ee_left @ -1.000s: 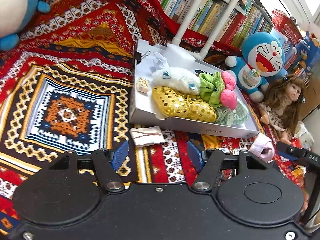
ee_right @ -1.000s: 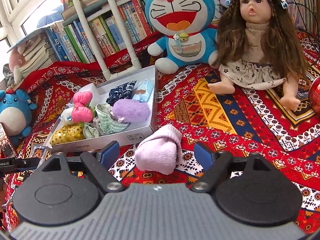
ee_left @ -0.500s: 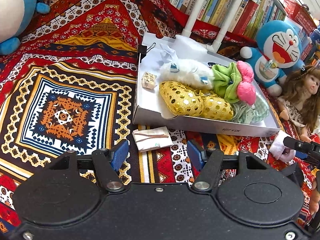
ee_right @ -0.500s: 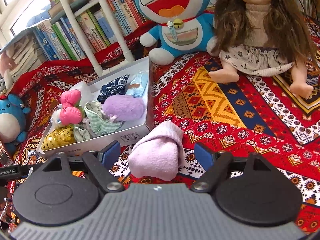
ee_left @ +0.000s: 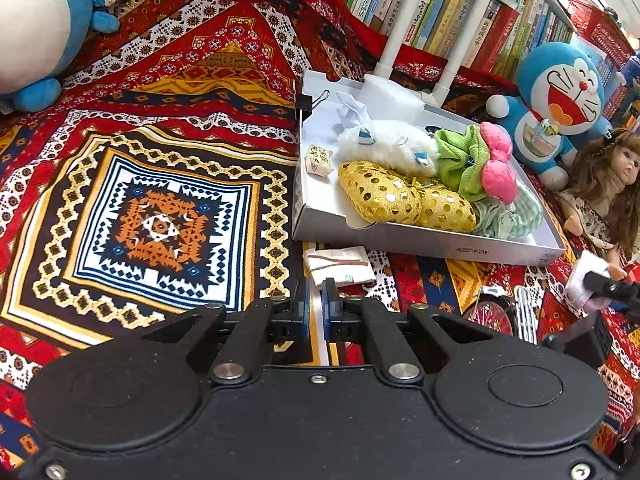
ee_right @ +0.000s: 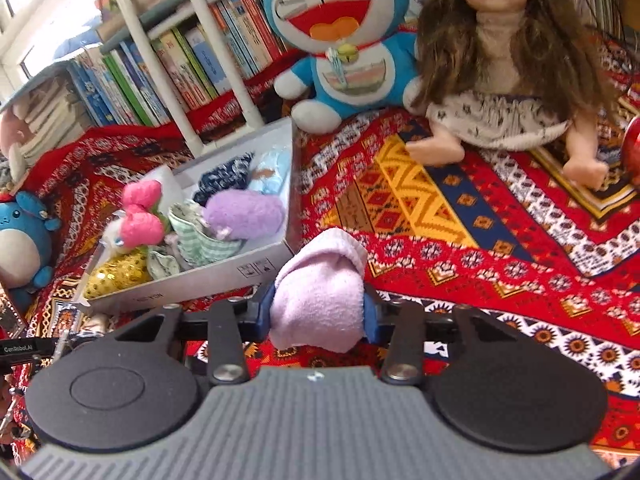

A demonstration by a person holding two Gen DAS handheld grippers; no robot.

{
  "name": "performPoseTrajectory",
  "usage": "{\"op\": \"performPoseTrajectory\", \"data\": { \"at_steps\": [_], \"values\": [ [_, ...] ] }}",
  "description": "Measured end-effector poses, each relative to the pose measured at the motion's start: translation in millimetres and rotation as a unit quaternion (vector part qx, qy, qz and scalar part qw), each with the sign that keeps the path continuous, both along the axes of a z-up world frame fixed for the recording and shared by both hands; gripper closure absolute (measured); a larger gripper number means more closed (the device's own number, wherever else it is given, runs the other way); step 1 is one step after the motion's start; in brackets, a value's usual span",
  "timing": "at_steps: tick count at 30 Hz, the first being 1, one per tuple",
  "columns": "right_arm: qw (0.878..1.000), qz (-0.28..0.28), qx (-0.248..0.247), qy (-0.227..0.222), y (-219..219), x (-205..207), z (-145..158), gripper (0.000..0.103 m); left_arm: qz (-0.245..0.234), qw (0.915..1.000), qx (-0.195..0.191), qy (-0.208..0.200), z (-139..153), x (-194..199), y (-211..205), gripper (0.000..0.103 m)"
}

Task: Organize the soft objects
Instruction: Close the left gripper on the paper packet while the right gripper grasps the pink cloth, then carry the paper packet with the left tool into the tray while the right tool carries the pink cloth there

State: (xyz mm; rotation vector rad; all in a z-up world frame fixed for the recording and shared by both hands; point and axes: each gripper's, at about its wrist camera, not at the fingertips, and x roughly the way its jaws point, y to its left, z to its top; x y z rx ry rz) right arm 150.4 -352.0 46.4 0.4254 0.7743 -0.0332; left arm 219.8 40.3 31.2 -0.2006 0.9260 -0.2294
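Observation:
A rolled pale pink cloth (ee_right: 320, 292) lies on the patterned rug just right of the white box (ee_right: 192, 284). My right gripper (ee_right: 318, 310) is closing on it, and both blue pads (ee_right: 370, 314) press its sides. The box (ee_left: 420, 240) holds several soft items: a gold sequined pouch (ee_left: 384, 192), white fluff, green cloth and pink puffs. A small folded white cloth with brown stripes (ee_left: 340, 266) lies in front of the box. My left gripper (ee_left: 315, 300) is shut, with its tips at that cloth's near corner. I cannot tell if the corner is pinched.
A Doraemon plush (ee_right: 340, 40) and a long-haired doll (ee_right: 504, 72) sit behind the box on the right. A blue round plush (ee_left: 44, 28) sits at the far left. A bookshelf with white posts (ee_left: 452, 28) lines the back. A small red-wheeled object (ee_left: 492, 314) lies between the grippers.
Both grippers have closed: the left from open to shut at the small striped cloth, the right onto the pink cloth. Neither hand has shifted much.

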Motion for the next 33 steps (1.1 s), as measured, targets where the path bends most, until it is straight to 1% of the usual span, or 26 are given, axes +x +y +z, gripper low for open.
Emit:
{"op": "performPoseTrajectory", "data": {
  "at_steps": [5,7,9,10,11,12,14,15,21,24,26,28,29,33],
  "values": [
    [0.999,0.001,-0.007,-0.035,2,-15,23,0.055,-0.009,0.9999,-0.007,-0.008,7,-8,3,0.097],
    [0.999,0.007,-0.008,-0.048,5,-22,32,0.055,-0.012,0.9998,-0.011,-0.012,9,-10,3,0.095],
    [0.998,0.012,-0.012,-0.062,9,-31,40,0.055,-0.011,0.9997,-0.017,-0.015,10,-9,2,0.088],
    [0.997,0.016,-0.017,-0.069,13,-36,44,0.055,-0.009,0.9996,-0.02,-0.018,10,-8,2,0.087],
    [0.997,0.02,-0.021,-0.077,17,-41,47,0.054,-0.006,0.9995,-0.022,-0.024,10,-8,0,0.08],
    [0.996,0.023,-0.026,-0.084,21,-46,50,0.054,-0.006,0.9994,-0.021,-0.027,10,-8,-2,0.068],
    [0.994,0.03,-0.037,-0.1,30,-56,55,0.054,-0.004,0.9993,-0.013,-0.034,10,-6,-7,0.054],
    [0.993,0.033,-0.043,-0.107,35,-60,57,0.054,-0.004,0.9993,-0.008,-0.037,9,-5,-10,0.051],
    [0.986,0.056,-0.065,-0.14,61,-81,62,0.053,0.008,0.9988,0.036,-0.033,-5,7,-28,0.049],
    [0.985,0.063,-0.067,-0.149,70,-87,62,0.052,0.009,0.9987,0.04,-0.03,-12,11,-35,0.049],
    [0.984,0.066,-0.066,-0.154,74,-91,61,0.052,0.009,0.9982,0.047,-0.036,-14,12,-38,0.05],
    [0.983,0.069,-0.065,-0.158,77,-95,59,0.052,0.006,0.9974,0.059,-0.042,-16,12,-42,0.059],
    [0.983,0.07,-0.065,-0.16,78,-96,58,0.052,0.003,0.9965,0.07,-0.046,-16,10,-44,0.06],
    [0.981,0.075,-0.068,-0.165,85,-104,53,0.051,-0.007,0.995,0.083,-0.054,-15,2,-47,0.062]
  ]
}}
